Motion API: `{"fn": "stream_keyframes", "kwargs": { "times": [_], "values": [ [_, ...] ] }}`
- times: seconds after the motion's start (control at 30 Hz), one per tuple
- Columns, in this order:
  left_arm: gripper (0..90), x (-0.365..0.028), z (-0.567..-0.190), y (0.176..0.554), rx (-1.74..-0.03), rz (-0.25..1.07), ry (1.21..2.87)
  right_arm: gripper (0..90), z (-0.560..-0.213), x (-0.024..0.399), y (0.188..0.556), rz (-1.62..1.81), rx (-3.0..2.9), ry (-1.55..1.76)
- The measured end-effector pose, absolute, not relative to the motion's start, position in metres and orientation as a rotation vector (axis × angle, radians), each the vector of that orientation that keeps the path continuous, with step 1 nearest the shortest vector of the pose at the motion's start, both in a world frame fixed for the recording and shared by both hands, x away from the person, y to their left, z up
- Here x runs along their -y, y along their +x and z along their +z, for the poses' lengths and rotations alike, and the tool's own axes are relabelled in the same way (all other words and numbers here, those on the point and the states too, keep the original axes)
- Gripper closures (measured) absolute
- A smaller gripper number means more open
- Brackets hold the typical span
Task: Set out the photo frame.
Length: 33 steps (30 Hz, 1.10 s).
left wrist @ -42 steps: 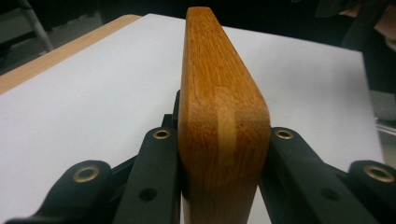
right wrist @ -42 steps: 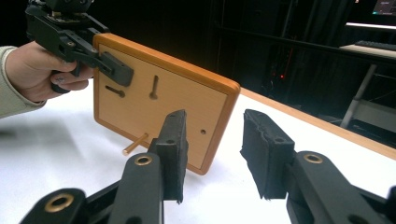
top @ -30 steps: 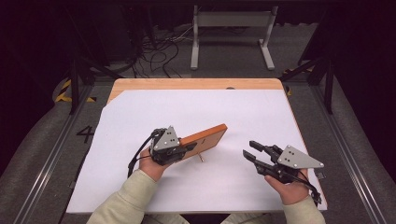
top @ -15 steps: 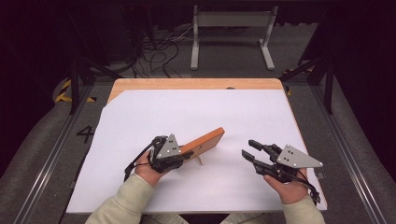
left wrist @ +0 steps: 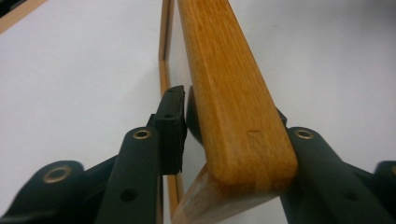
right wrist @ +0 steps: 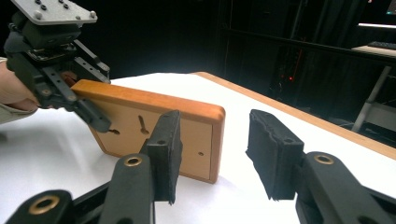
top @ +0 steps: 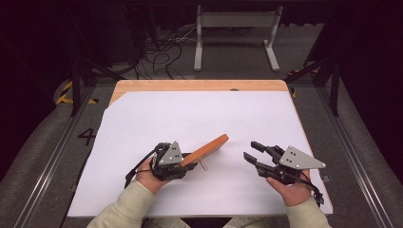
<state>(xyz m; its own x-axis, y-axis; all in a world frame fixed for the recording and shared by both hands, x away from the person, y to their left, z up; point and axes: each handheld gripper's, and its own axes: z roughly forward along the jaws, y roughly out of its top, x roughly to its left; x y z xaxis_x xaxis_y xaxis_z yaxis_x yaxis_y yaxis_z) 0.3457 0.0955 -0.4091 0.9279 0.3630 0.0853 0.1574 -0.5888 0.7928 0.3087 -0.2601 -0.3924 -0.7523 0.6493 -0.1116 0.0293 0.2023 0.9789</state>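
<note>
Standing between left gripper (top: 183,161) jaws: wooden frame (top: 205,149).

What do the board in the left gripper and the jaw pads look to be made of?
The board looks like solid wood: visible grain, a warm orange, slightly glossy finish that suggests varnish, rounded edges and a paler recessed back. The pads on the right gripper look like matte black rubber or dense foam with rough, worn edges; which of the two the look leaves open.

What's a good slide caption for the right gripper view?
Left gripper straddles a standing wooden board on the white table, while the open right gripper waits nearby.
</note>
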Motion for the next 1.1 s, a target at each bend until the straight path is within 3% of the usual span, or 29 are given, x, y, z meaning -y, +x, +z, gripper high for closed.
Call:
{"fn": "stream_keyframes", "kwargs": {
  "times": [0.23,0.33,0.6,0.9,1.1],
  "values": [
    [49.0,-0.092,-0.408,0.345,-0.365,0.188,2.207,53.7,-0.392,0.260,0.308,1.594,-1.970,0.628],
    [39.1,-0.094,-0.407,0.347,-0.383,0.155,2.192,53.2,-0.393,0.260,0.309,1.597,-1.970,0.629],
    [34.9,-0.111,-0.390,0.341,-0.393,0.144,2.079,53.6,-0.393,0.261,0.309,1.592,-1.974,0.634],
    [38.9,-0.146,-0.383,0.339,-0.506,0.212,1.969,61.8,-0.395,0.265,0.313,1.497,-1.990,0.691],
    [56.9,-0.162,-0.386,0.344,-0.626,0.256,1.930,66.6,-0.395,0.265,0.313,1.456,-2.015,0.692]
  ]
}}
